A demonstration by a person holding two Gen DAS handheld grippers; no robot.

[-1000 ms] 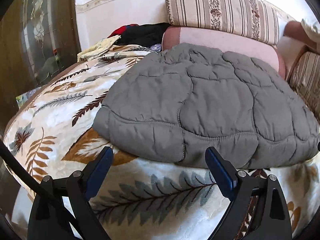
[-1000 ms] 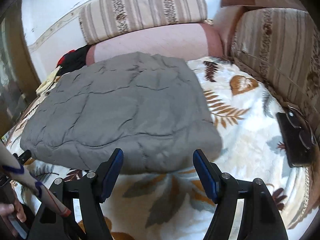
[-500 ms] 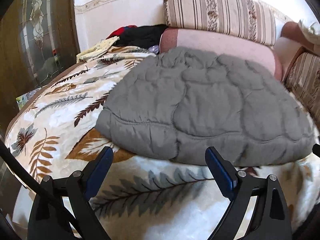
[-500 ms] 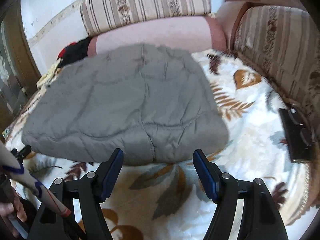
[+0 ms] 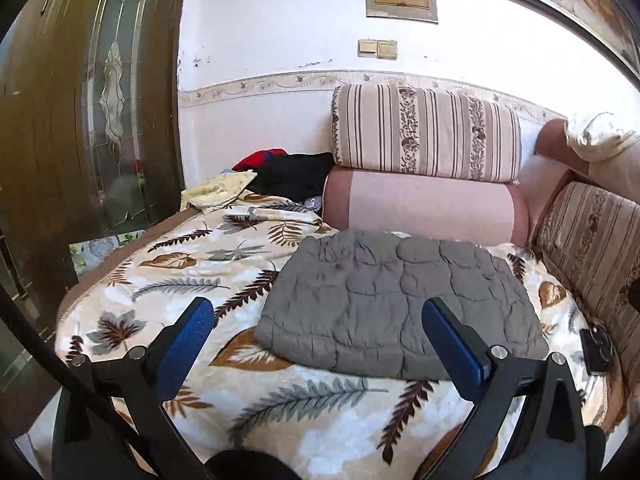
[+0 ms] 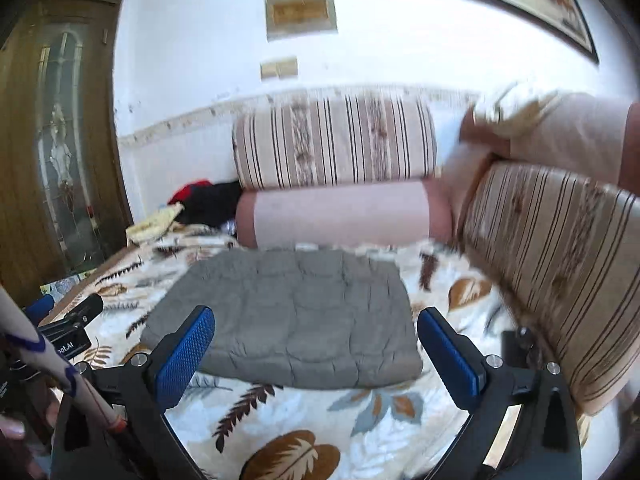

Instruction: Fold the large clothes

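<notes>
A grey quilted garment point(image 5: 396, 300) lies folded into a flat rectangle on the leaf-patterned blanket point(image 5: 168, 276). It also shows in the right wrist view point(image 6: 292, 312). My left gripper point(image 5: 316, 344) is open and empty, held back from the garment's near edge. My right gripper point(image 6: 316, 348) is open and empty, also back from the garment and above the blanket. The left gripper's body point(image 6: 68, 328) shows at the left of the right wrist view.
A striped cushion point(image 5: 424, 136) sits on a pink bolster point(image 5: 424, 208) at the back. A striped backrest point(image 6: 560, 264) runs along the right. Black and red clothes point(image 5: 292, 172) lie at the back left. A dark phone point(image 5: 596, 348) lies at the right. A wooden door point(image 5: 80, 100) stands left.
Both grippers have pulled back and tilted up from the folded garment, so it looks smaller and farther, and the wall now shows. Both stay open.
</notes>
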